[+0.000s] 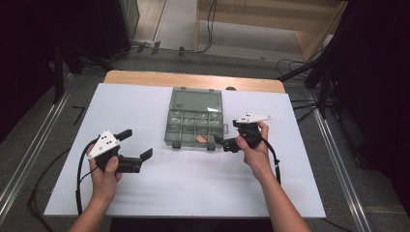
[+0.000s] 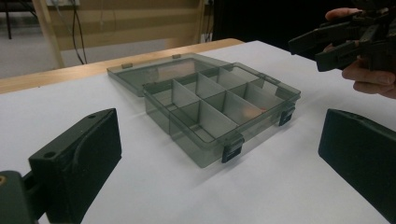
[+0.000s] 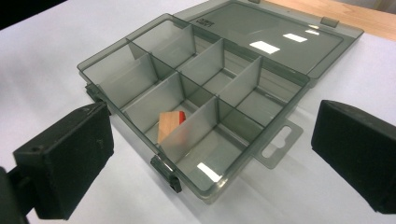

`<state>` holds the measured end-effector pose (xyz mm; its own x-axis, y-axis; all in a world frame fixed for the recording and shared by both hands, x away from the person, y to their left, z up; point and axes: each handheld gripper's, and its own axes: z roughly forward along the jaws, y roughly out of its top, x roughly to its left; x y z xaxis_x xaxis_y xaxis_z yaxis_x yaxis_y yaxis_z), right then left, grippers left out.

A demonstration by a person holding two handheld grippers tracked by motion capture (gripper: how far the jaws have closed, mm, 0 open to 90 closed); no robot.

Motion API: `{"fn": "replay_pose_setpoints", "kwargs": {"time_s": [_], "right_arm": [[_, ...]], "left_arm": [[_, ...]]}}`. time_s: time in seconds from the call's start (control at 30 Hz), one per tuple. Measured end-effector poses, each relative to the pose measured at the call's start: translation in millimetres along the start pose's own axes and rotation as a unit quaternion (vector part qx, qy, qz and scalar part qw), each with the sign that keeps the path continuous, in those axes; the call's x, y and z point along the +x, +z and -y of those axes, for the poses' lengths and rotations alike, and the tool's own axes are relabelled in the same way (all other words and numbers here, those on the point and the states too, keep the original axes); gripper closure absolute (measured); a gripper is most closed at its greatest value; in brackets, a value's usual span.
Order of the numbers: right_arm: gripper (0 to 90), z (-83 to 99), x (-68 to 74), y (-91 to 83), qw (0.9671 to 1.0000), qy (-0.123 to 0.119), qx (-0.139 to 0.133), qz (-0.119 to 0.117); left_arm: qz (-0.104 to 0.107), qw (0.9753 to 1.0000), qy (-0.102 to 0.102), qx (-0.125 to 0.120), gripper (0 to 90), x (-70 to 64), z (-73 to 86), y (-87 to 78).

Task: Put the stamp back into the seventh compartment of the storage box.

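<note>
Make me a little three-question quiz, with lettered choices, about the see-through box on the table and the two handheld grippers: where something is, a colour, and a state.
1. Where does the small wooden block with a red face lie?
A. on the white table cover
B. in a front-row compartment of the smoky transparent plastic organiser box
C. on the lid

2. What colour are the box's latches?
A. black
B. yellow
C. white

3. How is the box's lid?
A. shut
B. taken away
C. open, lying flat behind the box

Answers: 1 B, the block leans against a divider near the latches. 2 A, both clips look dark. 3 C, the hinged lid rests on the table.
</note>
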<state>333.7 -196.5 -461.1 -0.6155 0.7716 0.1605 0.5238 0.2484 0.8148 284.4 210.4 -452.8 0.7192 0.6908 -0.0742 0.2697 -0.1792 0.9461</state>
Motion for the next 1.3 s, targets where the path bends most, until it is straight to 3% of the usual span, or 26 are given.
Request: {"fn": "replay_pose_setpoints", "kwargs": {"time_s": [0.23, 0.73, 1.3], "right_arm": [[0.0, 4.5, -8.6, -5.8, 0.9999, 0.012, -0.009, -0.006], [0.0, 10.0, -23.0, -13.1, 0.9992, 0.034, -0.022, 0.000], [0.0, 14.4, -34.6, -6.8, 0.9976, 0.059, -0.036, 0.006]], "left_arm": [[0.012, 0.9999, -0.001, -0.002, 0.0, 0.6, -6.1, 10.6], [0.014, 0.9999, -0.002, 0.002, 0.0, 10.9, -17.5, 32.4], [0.017, 0.9998, -0.004, 0.000, 0.0, 17.7, -30.1, 59.2]]}}
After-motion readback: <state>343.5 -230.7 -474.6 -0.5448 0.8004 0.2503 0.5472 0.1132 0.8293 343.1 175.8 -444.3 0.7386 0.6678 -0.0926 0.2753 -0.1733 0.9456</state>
